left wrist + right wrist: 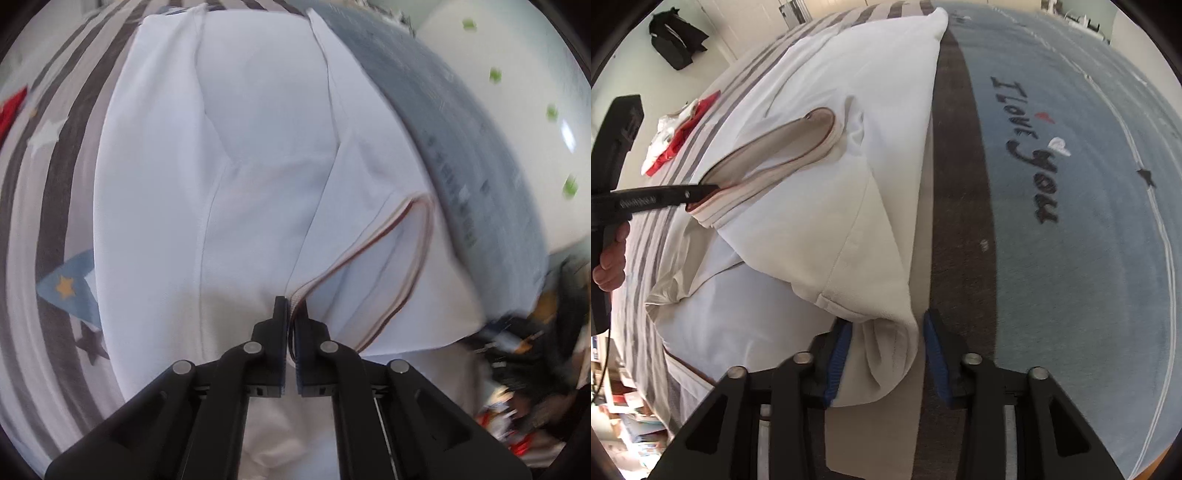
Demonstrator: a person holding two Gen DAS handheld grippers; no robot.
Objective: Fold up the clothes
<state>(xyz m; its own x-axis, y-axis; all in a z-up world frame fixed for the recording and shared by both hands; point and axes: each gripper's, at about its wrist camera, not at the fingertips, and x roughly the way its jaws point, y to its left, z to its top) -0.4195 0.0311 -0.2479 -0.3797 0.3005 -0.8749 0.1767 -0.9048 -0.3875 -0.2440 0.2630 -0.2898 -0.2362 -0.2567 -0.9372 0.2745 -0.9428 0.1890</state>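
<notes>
A: Left wrist view first; what has the left gripper (290, 308) got?

B: Its jaws are closed all the way on the ribbed collar (373, 254) of the white shirt (177, 192); the collar's loop opens away to the right of the tips, and the shirt's body runs straight ahead from them, its long axis pointing away from the camera; it lies on the striped bedcover (55, 177), with a blue-grey blanket (461, 155) along its right edge.

A: And the right wrist view?

B: The right gripper (884, 334) stands only partly open; a bunched sleeve (886, 354) fills the gap between the blue pads (837, 354), the left pad against the cloth, the right pad seemingly just clear; I would call that a loose hold at best; relative to the collar, this sleeve lies nearer the camera and to the right, at the edge where the shirt meets the blanket.

A: The other gripper shows here too?

B: Yes, at the left, a hand (611, 254) on its grip, its tip at the collar (783, 147); so each hand has its own end, left nearer the neck, right nearer the sleeve; I judge the coming fold turns on carrying the sleeve across the shirt's long axis toward the collar.
</notes>
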